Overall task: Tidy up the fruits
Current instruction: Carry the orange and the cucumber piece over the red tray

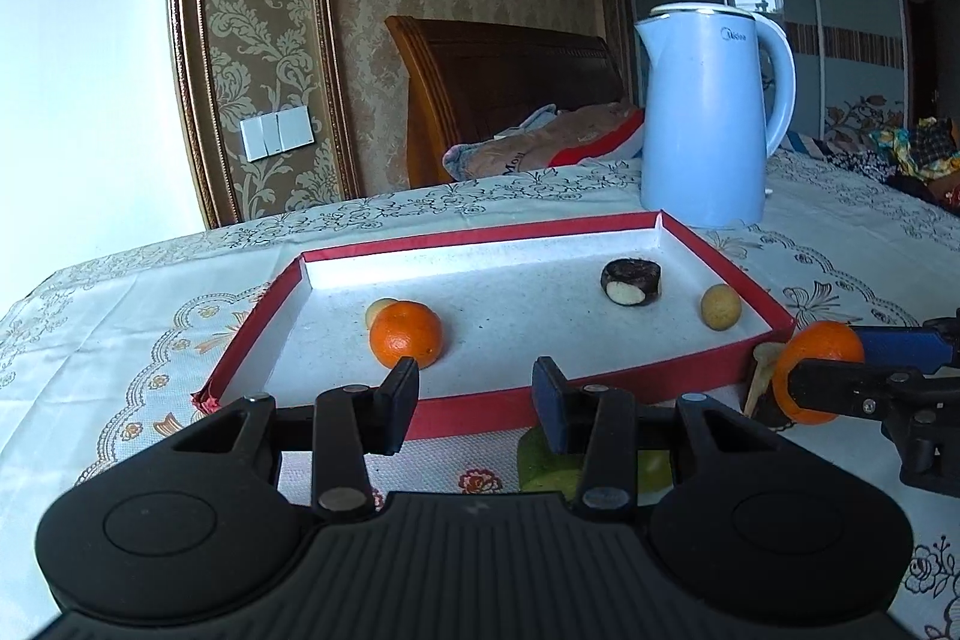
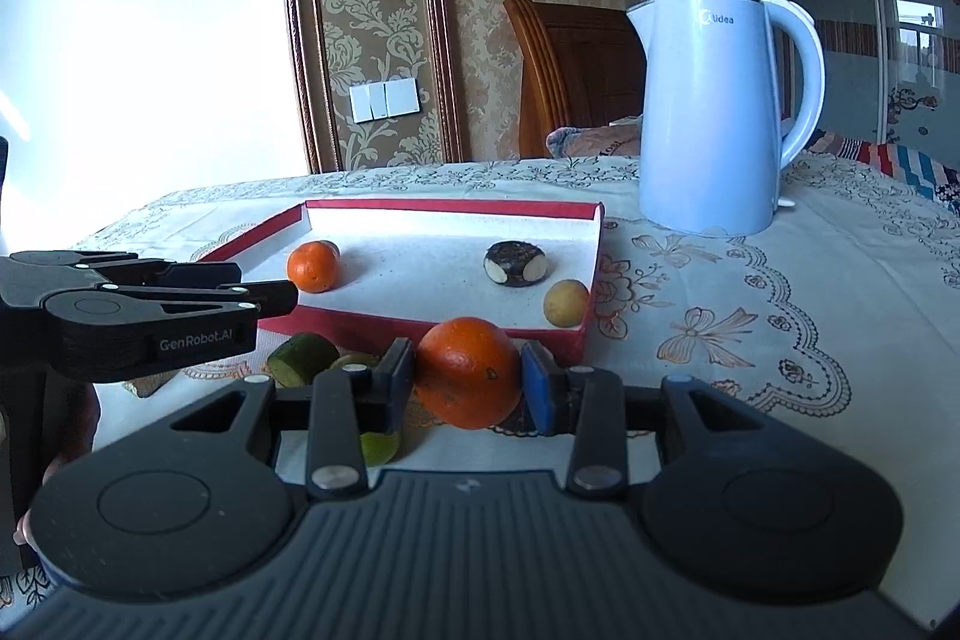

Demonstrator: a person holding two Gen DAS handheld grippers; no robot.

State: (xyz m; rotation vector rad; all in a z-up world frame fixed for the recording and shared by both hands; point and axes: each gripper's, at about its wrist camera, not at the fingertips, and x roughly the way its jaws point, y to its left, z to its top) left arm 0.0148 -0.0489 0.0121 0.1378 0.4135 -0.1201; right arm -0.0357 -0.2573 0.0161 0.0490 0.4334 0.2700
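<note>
Right tongs [image 2: 468,379] grip a round orange fruit [image 2: 468,370]; left tongs [image 1: 477,394] hang open and empty by the red-rimmed cardboard tray [image 1: 480,406].

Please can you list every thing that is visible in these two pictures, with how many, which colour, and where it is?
Shallow cardboard tray: one, red walls, white floor, on the tablecloth.
Small orange fruit: one, orange, inside the tray, left part.
Round orange fruit: one, orange, outside the tray, between the right claw's pads.
Pale yellow round fruits: two, in the tray; one at its right, one half hidden behind the small orange fruit.
Dark cut fruit with white flesh: one, in the tray.
Green fruit pieces: several, before the tray.
Plastic electric kettle: one, light blue, behind the tray.
Left claw: black, empty, at the tray's near wall.
Right claw: black, gripping.
</note>
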